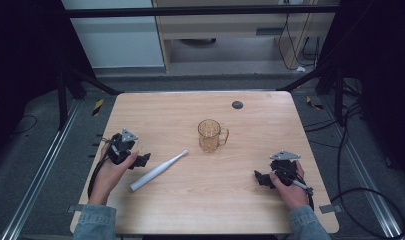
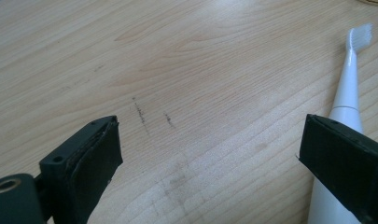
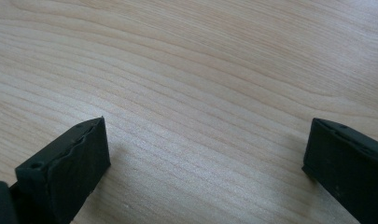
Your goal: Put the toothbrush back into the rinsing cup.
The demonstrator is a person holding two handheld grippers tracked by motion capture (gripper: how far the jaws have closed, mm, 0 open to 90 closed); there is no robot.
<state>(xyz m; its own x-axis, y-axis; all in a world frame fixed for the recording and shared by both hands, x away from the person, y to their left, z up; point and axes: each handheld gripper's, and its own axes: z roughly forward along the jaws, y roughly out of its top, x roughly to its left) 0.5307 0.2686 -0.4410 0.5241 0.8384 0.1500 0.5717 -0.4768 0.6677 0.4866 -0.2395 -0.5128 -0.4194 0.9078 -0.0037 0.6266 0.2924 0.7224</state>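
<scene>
Toothbrush (image 2: 347, 88) handle hidden behind the gripper's jaw (left gripper view), cup (image 2: 375, 2) cropped at top edge

Toothbrush (image 1: 157, 171) on table (image 1: 250, 200), left of and before mug (image 1: 210, 135)

One wooden table (image 1: 200, 210) holds one white electric toothbrush (image 1: 157, 170) at about eight o'clock and one amber glass mug (image 1: 210, 135) near centre. One dark round cap (image 1: 237, 104) sits at twelve o'clock. Two handheld grippers: left gripper (image 1: 142, 160), right gripper (image 1: 260, 177).

Even, soft light; dark surroundings; near tongs slightly blurred.
</scene>
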